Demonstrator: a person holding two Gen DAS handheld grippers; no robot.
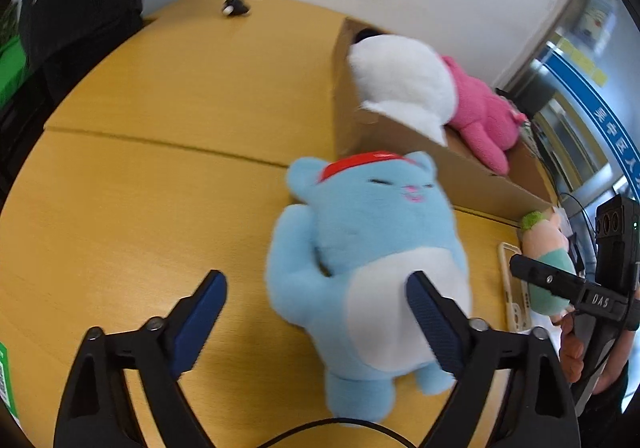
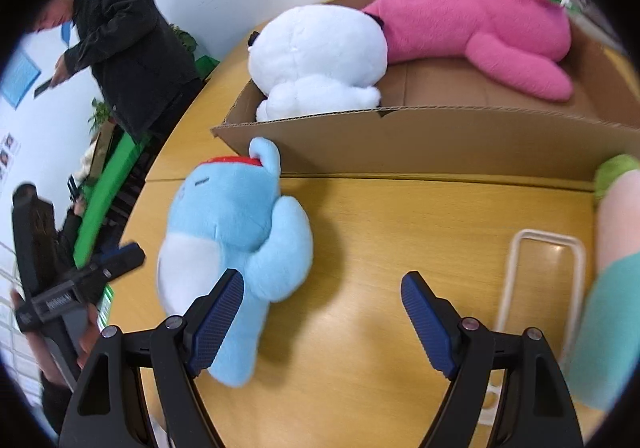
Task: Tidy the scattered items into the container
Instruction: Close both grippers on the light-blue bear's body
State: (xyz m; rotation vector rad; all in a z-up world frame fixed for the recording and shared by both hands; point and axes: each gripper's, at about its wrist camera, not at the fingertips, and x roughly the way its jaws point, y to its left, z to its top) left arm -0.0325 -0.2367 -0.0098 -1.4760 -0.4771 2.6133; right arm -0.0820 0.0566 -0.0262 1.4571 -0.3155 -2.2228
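A light-blue plush [image 1: 368,248] with a red cap lies on its back on the wooden table [image 1: 160,188], its head against the cardboard box [image 1: 400,136]. My left gripper [image 1: 316,296] hangs open over its lower body, one pad in front of the white belly and the other over bare table. In the right wrist view the same plush [image 2: 232,232] lies to the left, and my right gripper [image 2: 320,300] is open over bare wood beside its legs. A white plush [image 2: 320,56] and a pink plush [image 2: 480,24] lie in the box [image 2: 400,144].
A small plush in teal clothing with a green tuft [image 2: 612,248] and a clear phone case [image 2: 540,280] lie at the right by the box. A small black object [image 1: 236,6] sits at the table's far end. A person in a dark jacket [image 2: 128,48] stands beyond the table.
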